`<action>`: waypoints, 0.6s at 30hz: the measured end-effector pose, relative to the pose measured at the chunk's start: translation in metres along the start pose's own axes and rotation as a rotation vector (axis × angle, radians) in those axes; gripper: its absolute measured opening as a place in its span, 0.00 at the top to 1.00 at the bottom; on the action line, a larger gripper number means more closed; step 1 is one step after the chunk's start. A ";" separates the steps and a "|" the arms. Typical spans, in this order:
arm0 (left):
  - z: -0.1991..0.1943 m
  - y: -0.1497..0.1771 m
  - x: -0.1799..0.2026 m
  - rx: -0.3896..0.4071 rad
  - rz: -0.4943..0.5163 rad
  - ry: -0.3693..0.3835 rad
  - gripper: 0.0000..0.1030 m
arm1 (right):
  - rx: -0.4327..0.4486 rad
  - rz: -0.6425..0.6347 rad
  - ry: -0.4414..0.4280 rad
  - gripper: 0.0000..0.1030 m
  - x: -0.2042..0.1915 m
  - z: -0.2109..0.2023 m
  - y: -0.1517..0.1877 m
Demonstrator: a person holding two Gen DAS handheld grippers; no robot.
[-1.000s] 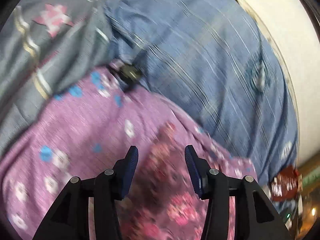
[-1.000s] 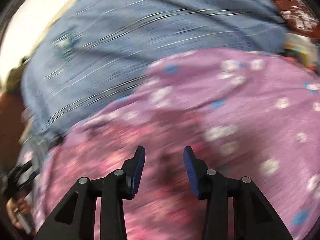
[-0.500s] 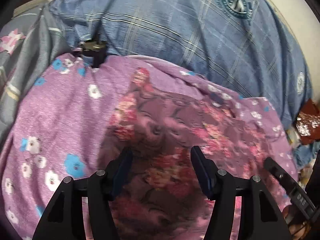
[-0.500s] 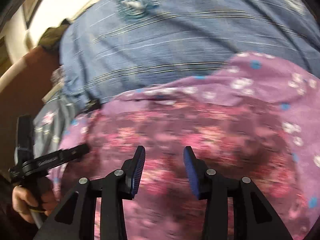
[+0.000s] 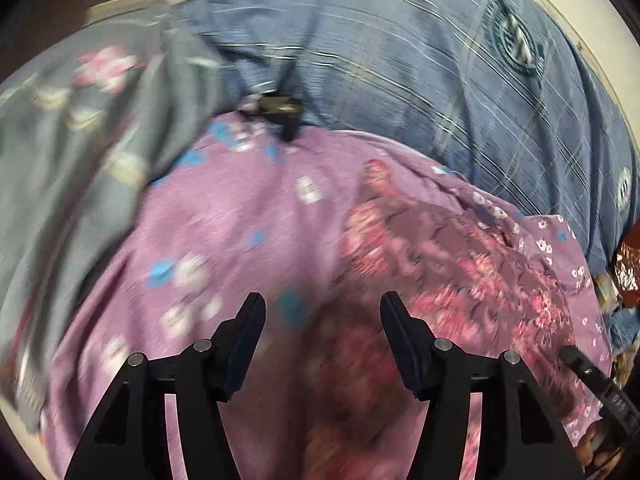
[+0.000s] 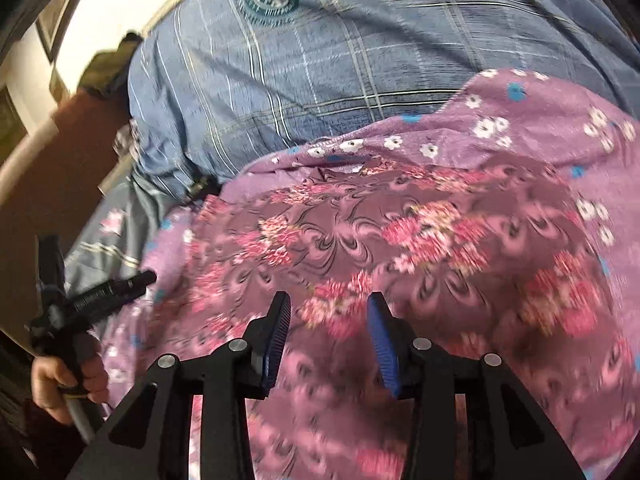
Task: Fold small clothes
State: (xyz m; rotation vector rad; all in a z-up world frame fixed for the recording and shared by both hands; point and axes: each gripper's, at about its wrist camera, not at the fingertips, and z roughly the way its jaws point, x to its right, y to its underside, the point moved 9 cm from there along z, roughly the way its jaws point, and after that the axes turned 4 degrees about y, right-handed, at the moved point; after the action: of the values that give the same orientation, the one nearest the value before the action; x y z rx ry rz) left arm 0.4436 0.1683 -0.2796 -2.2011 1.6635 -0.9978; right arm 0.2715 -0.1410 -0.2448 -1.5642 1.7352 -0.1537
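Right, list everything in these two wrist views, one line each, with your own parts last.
Floral garment: one, dark mauve with pink flowers, lying on the purple sheet, under both grippers.
Purple sheet: one, lilac with white and blue flowers, spread beneath the garment.
Blue plaid bedding: one, blue with pale stripes and round crests, behind the purple sheet.
Grey floral cloth: one, grey-blue with pink flowers, left of the purple sheet.
Small black object: one, black, at the purple sheet's far edge; too blurred to identify.
Left gripper: black, fingers apart, empty, above the sheet and garment.
Right gripper: black with blue pads, apart, empty, above the garment.
Left hand: grasping the left gripper's handle.
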 end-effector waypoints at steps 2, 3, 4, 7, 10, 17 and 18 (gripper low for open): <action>-0.017 0.021 -0.007 -0.015 -0.056 0.022 0.44 | 0.010 0.000 -0.012 0.59 -0.001 -0.007 0.010; -0.027 0.031 -0.008 -0.020 -0.082 0.044 0.45 | 0.012 -0.001 -0.017 0.59 -0.001 -0.008 0.013; -0.037 0.042 -0.006 -0.014 -0.096 0.069 0.45 | 0.012 0.001 -0.029 0.59 -0.003 -0.008 0.016; -0.056 0.074 0.000 0.004 -0.080 0.070 0.45 | 0.000 0.011 -0.050 0.59 -0.005 -0.009 0.027; -0.073 0.109 0.016 -0.008 -0.120 0.189 0.46 | 0.023 0.001 -0.052 0.59 -0.009 -0.009 0.029; -0.073 0.119 0.024 0.034 -0.213 0.287 0.46 | 0.051 -0.003 -0.055 0.62 -0.016 -0.003 0.028; -0.070 0.119 0.024 0.029 -0.246 0.320 0.46 | 0.046 0.006 -0.058 0.62 -0.016 0.000 0.028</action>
State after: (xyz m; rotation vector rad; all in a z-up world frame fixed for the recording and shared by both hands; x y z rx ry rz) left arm 0.3114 0.1211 -0.2814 -2.3670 1.5035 -1.4969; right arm 0.2477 -0.1202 -0.2531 -1.5153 1.6799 -0.1427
